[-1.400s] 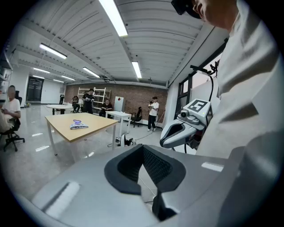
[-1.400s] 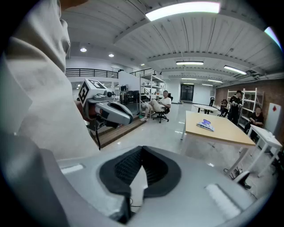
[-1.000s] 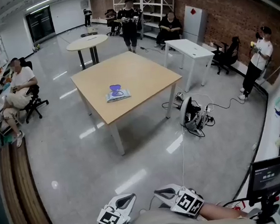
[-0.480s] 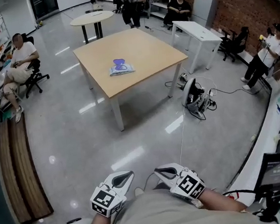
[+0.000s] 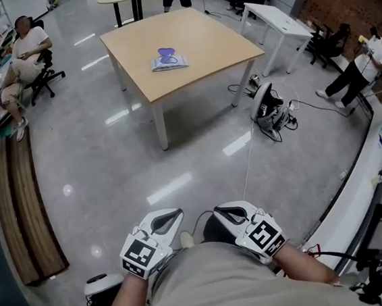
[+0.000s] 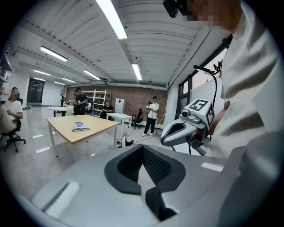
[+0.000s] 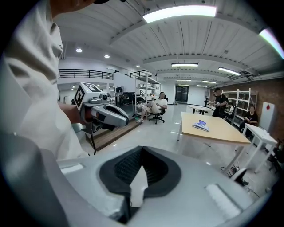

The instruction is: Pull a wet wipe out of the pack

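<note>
Head view: pale flat wet-wipe pack (image 5: pixel 168 60), purple-topped, at 12 o'clock on square wooden table (image 5: pixel 216 37); left gripper (image 5: pixel 175 214), right gripper (image 5: pixel 219 211) pressed together, empty; approach first, then spread.

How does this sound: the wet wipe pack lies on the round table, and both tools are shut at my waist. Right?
Not quite: the head view shows the wet wipe pack on the square wooden table. The left tool and right tool are shut at your waist.
</note>
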Motion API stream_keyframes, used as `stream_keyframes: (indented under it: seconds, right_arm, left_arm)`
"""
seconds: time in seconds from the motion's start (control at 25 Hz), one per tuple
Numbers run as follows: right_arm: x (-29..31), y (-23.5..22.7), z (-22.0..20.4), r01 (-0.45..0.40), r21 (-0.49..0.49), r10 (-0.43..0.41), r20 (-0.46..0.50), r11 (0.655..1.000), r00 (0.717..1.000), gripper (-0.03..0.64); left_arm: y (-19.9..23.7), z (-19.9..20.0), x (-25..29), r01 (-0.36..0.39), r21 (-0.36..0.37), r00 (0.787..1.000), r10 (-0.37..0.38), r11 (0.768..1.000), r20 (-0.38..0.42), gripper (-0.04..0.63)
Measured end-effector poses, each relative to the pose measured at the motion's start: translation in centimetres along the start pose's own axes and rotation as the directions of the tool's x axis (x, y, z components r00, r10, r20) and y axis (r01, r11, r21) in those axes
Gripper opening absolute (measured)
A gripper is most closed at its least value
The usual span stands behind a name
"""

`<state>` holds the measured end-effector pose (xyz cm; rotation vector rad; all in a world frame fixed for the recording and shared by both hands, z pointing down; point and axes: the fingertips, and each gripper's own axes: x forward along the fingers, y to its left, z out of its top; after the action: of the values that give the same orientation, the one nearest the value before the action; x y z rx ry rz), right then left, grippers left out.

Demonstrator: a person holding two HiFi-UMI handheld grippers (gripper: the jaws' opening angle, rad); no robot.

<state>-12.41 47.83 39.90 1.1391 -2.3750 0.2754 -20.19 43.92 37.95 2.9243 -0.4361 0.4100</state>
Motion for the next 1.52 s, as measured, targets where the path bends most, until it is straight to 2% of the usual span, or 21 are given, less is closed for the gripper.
stream_keyframes:
  seconds: [0.24, 0.4, 0.64, 0.8, 1.24, 1.52]
  right_arm:
    - [1.5, -2.4, -0.1, -0.019, 0.011, 0.019, -0.007, 1.000, 1.000, 0.002]
    - [3.8, -7.0, -0.7, -0.049, 0.029, 0.050, -0.010, 0.998, 0.999, 0.002]
    - [6.2, -9.8, 1.2, -0.074, 0.018, 0.074, 0.014, 0.997, 0.997, 0.002]
    - [8.1, -15.0, 1.6, -0.085, 0.021, 0.084, 0.023, 0.996, 0.996, 0.002]
    - [11.5, -30.6, 3.1, -0.133, -0.023, 0.134, 0.028, 0.991, 0.991, 0.002]
    - [15.1, -35.1, 3.9, -0.153, 0.011, 0.152, 0.038, 0.988, 0.988, 0.002]
  left_arm:
    - [2.5, 0.2, 1.7, -0.014, -0.029, 1.000, 0.014, 0.999, 0.004, 0.006]
    - [6.0, 0.1, 5.4, -0.040, -0.055, 0.999, 0.039, 0.998, -0.020, 0.006]
    - [8.8, 0.9, 6.8, -0.048, -0.050, 0.998, 0.046, 0.998, -0.045, 0.006]
    - [12.3, 1.8, 10.9, -0.060, -0.047, 0.996, 0.057, 0.997, -0.069, 0.006]
    - [21.9, 8.1, 22.7, -0.120, -0.043, 0.992, 0.118, 0.992, -0.054, 0.006]
    - [26.5, 8.9, 26.0, -0.128, -0.039, 0.989, 0.124, 0.991, -0.083, 0.006]
